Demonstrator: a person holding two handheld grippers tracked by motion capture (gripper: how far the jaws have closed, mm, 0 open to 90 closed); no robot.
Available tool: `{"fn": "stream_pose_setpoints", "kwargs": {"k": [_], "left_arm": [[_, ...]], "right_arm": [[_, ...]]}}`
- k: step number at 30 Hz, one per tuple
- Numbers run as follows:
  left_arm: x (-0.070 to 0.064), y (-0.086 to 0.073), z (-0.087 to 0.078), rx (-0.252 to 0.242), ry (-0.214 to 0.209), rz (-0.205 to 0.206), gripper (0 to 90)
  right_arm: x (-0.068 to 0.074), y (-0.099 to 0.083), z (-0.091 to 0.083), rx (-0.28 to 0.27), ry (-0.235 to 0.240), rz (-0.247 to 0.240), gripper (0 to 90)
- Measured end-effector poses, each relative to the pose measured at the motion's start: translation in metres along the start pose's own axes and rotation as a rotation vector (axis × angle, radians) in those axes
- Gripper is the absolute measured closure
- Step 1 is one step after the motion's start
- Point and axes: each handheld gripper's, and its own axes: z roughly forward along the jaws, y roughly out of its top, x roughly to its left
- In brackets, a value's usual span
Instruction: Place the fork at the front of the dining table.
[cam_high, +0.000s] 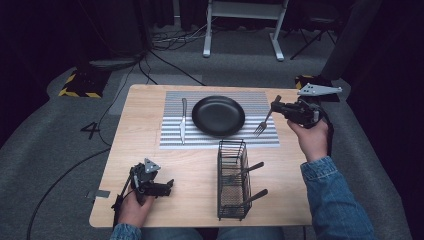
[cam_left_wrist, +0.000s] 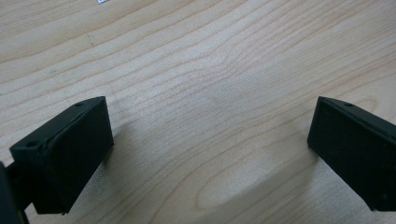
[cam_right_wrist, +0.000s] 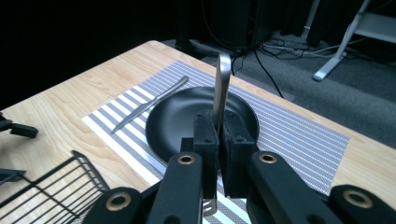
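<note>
Now your right tongs (cam_high: 278, 106) clamp fork (cam_high: 263, 122) by handle, tines hanging down-left over placemat (cam_high: 270, 140), just right of plate (cam_high: 218, 116). Long axis slants; lay it parallel to knife (cam_high: 183, 120). Left tongs (cam_high: 167, 186) wide, idle on counter (cam_high: 195, 165).

A wire basket (cam_high: 232, 180) sits lower centre; a knife (cam_high: 183, 120) lies left of the black plate (cam_high: 218, 116).
</note>
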Motion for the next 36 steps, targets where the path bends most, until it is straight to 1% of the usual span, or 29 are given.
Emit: {"fn": "stream_pose_setpoints", "kwargs": {"k": [1, 2, 5, 9, 11, 14, 20, 30, 36], "left_arm": [[0.000, 0.000, 0.000, 0.000, 0.000, 0.000, 0.2], [0.000, 0.000, 0.000, 0.000, 0.000, 0.000, 0.2], [0.000, 0.000, 0.000, 0.001, -0.001, 0.000, 0.2], [0.000, 0.000, 0.000, 0.000, 0.000, 0.000, 0.3], [0.000, 0.000, 0.000, 0.000, 0.000, 0.000, 0.2], [0.000, 0.000, 0.000, 0.000, 0.000, 0.000, 0.2], [0.000, 0.000, 0.000, 0.000, 0.000, 0.000, 0.2], [0.000, 0.000, 0.000, 0.000, 0.000, -0.001, 0.2], [0.000, 0.000, 0.000, 0.000, 0.000, 0.000, 0.2]], "right_arm": [[-0.004, -0.003, 0.005, 0.005, 0.006, 0.012, 86.1], [-0.004, -0.003, 0.005, 0.005, 0.006, 0.012, 86.1], [-0.009, -0.006, 0.013, 0.017, 0.010, 0.023, 86.0], [-0.014, -0.011, 0.024, 0.037, 0.012, 0.030, 86.0], [-0.018, -0.016, 0.033, 0.046, 0.020, 0.043, 86.0], [-0.020, -0.022, 0.041, 0.056, 0.032, 0.060, 86.0], [-0.019, -0.035, 0.058, 0.091, 0.030, 0.054, 86.0], [-0.020, -0.043, 0.072, 0.132, 0.036, 0.055, 86.0], [-0.021, -0.044, 0.074, 0.128, 0.042, 0.062, 85.8]]}}
